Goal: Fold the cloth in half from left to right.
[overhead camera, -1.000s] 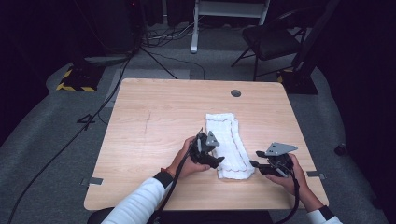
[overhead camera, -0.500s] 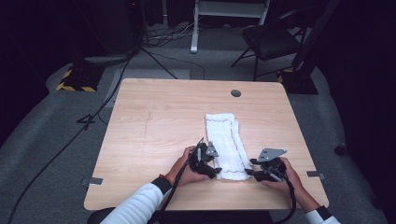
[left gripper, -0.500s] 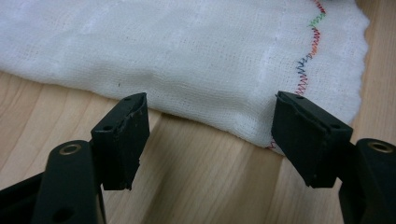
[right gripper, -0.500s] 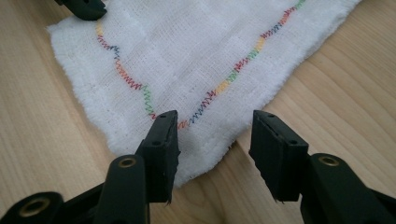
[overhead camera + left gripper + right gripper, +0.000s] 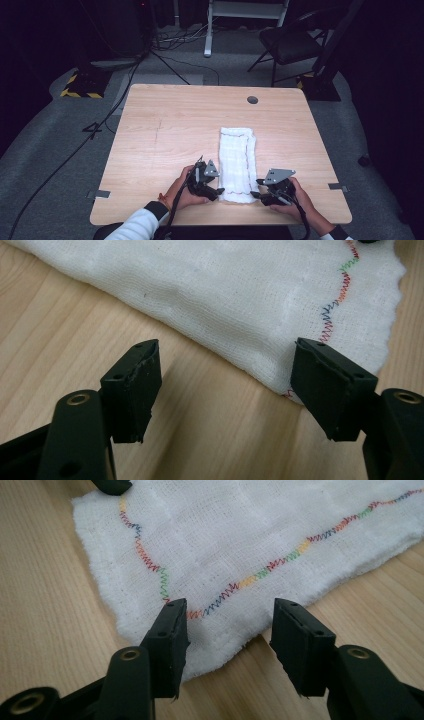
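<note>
A white folded cloth (image 5: 237, 160) with a multicoloured zigzag stitch lies lengthwise on the wooden table (image 5: 165, 130). My left gripper (image 5: 218, 190) sits low at the cloth's near left corner, open. In the left gripper view the cloth (image 5: 225, 295) lies just beyond the left gripper (image 5: 227, 385), its corner by one jaw. My right gripper (image 5: 257, 194) is at the near right corner, open, and its jaws have just been opening. In the right gripper view the right gripper (image 5: 227, 635) straddles the corner of the cloth (image 5: 250, 535) without pressing on it.
The table's near edge runs just behind both hands. A round cable hole (image 5: 252, 99) sits at the far right of the table. On the floor beyond are a dark chair (image 5: 290, 42), cables (image 5: 165, 60) and a white stand (image 5: 207, 47).
Both hands have slid back along the cloth toward the table's near edge and sunk lower, ending at its two near corners. The cloth has not moved.
</note>
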Motion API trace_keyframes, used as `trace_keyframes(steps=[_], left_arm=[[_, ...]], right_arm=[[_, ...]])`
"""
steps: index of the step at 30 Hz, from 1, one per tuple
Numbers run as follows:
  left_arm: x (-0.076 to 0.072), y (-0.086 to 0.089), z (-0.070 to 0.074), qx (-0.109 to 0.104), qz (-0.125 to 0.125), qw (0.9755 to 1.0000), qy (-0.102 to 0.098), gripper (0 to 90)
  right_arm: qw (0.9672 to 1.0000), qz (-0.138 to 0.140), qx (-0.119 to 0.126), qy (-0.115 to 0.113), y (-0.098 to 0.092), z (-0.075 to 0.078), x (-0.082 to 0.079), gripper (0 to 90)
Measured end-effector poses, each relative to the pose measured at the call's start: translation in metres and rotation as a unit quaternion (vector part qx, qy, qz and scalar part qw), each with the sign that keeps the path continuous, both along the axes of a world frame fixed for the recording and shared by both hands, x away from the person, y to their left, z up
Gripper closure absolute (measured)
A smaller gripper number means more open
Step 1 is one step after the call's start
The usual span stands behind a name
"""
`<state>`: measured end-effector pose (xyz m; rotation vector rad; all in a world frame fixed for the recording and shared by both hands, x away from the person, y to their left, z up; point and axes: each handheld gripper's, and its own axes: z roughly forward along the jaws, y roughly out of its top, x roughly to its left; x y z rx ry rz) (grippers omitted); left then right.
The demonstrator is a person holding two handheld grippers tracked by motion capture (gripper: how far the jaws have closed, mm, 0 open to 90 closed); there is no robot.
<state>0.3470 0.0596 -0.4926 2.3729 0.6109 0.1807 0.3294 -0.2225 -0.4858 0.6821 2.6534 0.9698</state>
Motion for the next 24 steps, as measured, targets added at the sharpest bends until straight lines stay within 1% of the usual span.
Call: trace_keyframes(steps=[2,3,5,7,8,10,13,15,18,20,22,24], left_arm=[[-0.005,0.003,0.0,0.0,0.002,1.0,-0.004,28.1],[-0.007,0.004,0.001,0.001,0.003,1.0,-0.003,28.0],[-0.009,0.008,0.003,0.0,0.003,1.0,-0.003,26.5],[-0.01,0.012,0.006,-0.005,0.002,1.0,-0.001,23.3],[-0.01,0.013,0.008,-0.01,0.0,0.9999,-0.005,23.0],[-0.008,0.017,0.013,-0.016,0.008,0.9998,-0.011,22.8],[-0.002,0.022,0.018,-0.023,0.014,0.9995,-0.018,22.1],[0.002,0.025,0.02,-0.031,0.021,0.9991,-0.018,21.9],[0.009,0.029,0.022,-0.031,0.031,0.9988,-0.021,21.2],[0.013,0.031,0.023,-0.031,0.035,0.9987,-0.023,21.3],[0.019,0.032,0.025,-0.033,0.039,0.9984,-0.025,21.4],[0.025,0.033,0.027,-0.038,0.045,0.998,-0.026,22.1]], right_arm=[[1.0,0.006,0.002,-0.002,0.003,0.0,-0.002,44.5],[1.0,0.007,0.0,-0.003,0.004,0.0,-0.002,42.8],[0.9999,0.011,0.004,-0.004,0.004,0.001,-0.002,42.5],[0.9999,0.008,0.009,-0.011,0.003,0.003,-0.001,41.6],[0.9998,0.005,0.015,-0.011,0.002,0.005,0.0,40.3],[0.9995,-0.003,0.027,-0.014,-0.003,0.01,0.004,40.0],[0.9988,-0.02,0.04,-0.021,-0.011,0.016,0.012,40.2],[0.9981,-0.033,0.045,-0.024,-0.016,0.018,0.017,40.2],[0.9971,-0.048,0.052,-0.027,-0.023,0.021,0.026,40.8],[0.9963,-0.054,0.06,-0.028,-0.027,0.024,0.032,41.4],[0.9958,-0.06,0.061,-0.033,-0.029,0.027,0.036,42.7],[0.9954,-0.064,0.063,-0.033,-0.032,0.028,0.041,44.0]])
